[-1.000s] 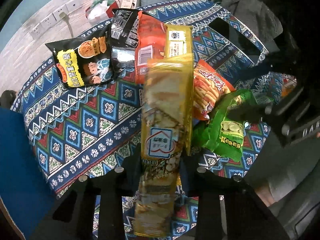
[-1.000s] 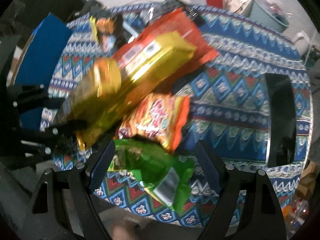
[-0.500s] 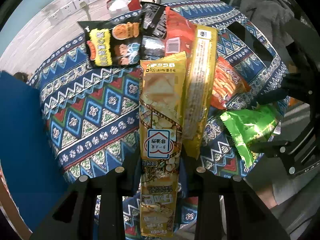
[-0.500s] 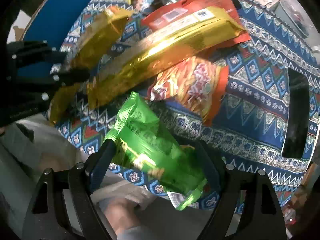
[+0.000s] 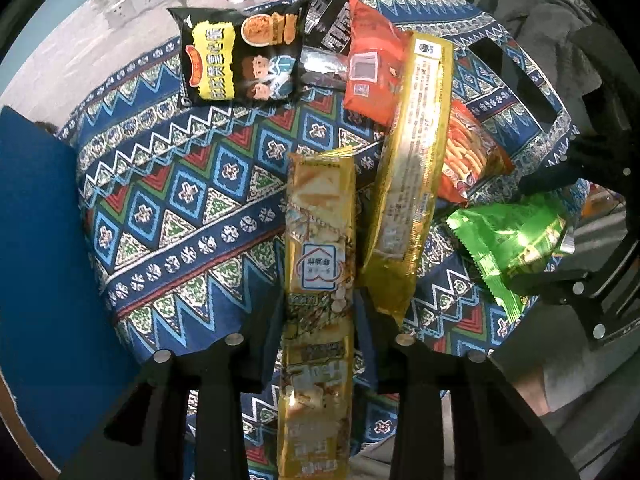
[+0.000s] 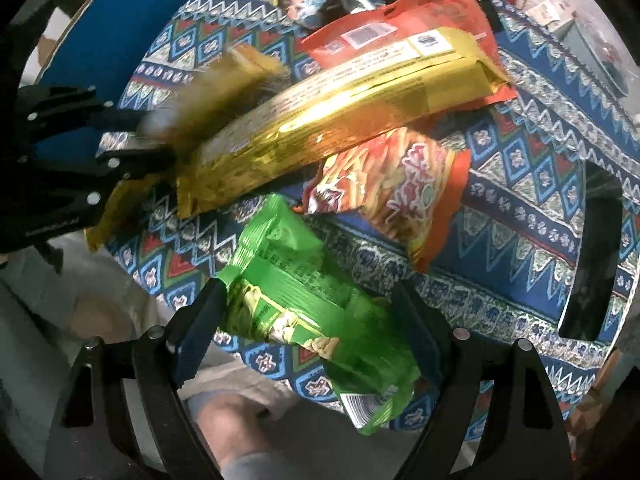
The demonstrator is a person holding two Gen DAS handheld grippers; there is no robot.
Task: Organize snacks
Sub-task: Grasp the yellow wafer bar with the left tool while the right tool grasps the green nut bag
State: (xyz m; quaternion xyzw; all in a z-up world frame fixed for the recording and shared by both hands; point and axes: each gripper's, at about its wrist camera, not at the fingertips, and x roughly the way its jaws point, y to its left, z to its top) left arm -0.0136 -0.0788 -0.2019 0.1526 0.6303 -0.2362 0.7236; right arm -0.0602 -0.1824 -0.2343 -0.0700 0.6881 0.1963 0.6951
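Both fisheye views are dim and grainy, curving to black at the rims. Glare streaks the long gold packet (image 6: 340, 112) and green bag (image 6: 304, 304). In the right wrist view, the gold pack (image 6: 224, 92) in the left gripper (image 6: 132, 148) is motion-blurred.

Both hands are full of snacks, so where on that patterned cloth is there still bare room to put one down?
The widest bare cloth lies between the black bag, the blue board and the held gold packet. The far side is crowded: long gold pack, red bag and orange bag overlap.
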